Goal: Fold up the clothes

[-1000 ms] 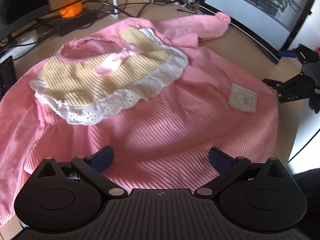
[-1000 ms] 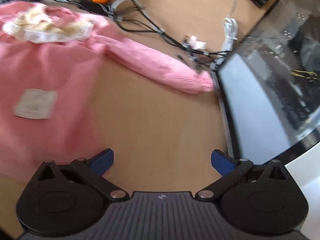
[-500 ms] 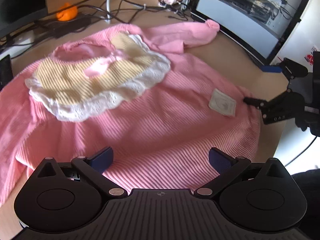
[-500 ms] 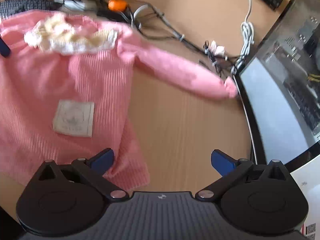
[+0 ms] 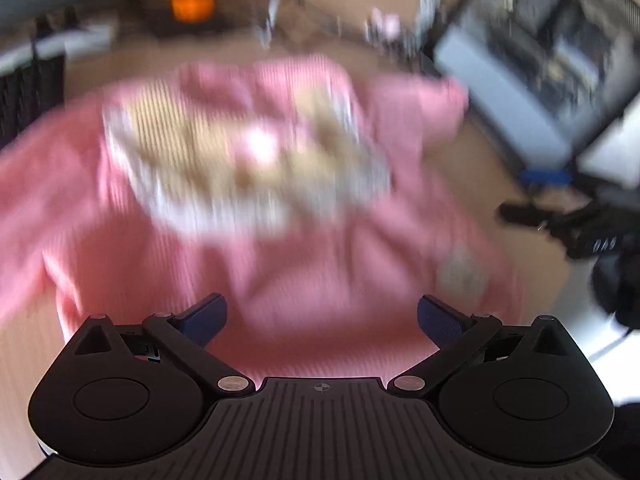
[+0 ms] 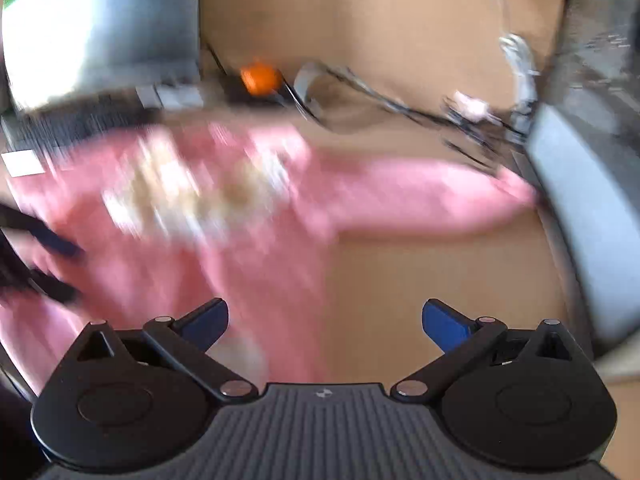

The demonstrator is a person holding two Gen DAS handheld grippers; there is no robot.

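Observation:
A pink ribbed child's garment (image 5: 312, 264) with a yellow and white lace bib (image 5: 240, 168) lies spread on the wooden desk (image 6: 432, 280); both views are motion-blurred. My left gripper (image 5: 320, 320) is open above its lower hem, nothing between the blue pads. In the right wrist view the garment (image 6: 224, 248) lies to the left, one sleeve (image 6: 432, 196) stretched right toward a monitor. My right gripper (image 6: 325, 320) is open over the garment's right edge and bare desk. The right gripper (image 5: 560, 220) also shows at the right of the left wrist view.
A monitor (image 5: 552, 64) stands at the right, another screen (image 6: 100, 28) at the back left. Tangled cables (image 6: 400, 108) and an orange object (image 6: 260, 76) lie along the back of the desk. A dark keyboard (image 5: 28, 92) sits at the far left.
Both grippers have pulled back and swung, so the whole garment now sits farther off in each view. The garment itself has not been moved; both grippers stay open.

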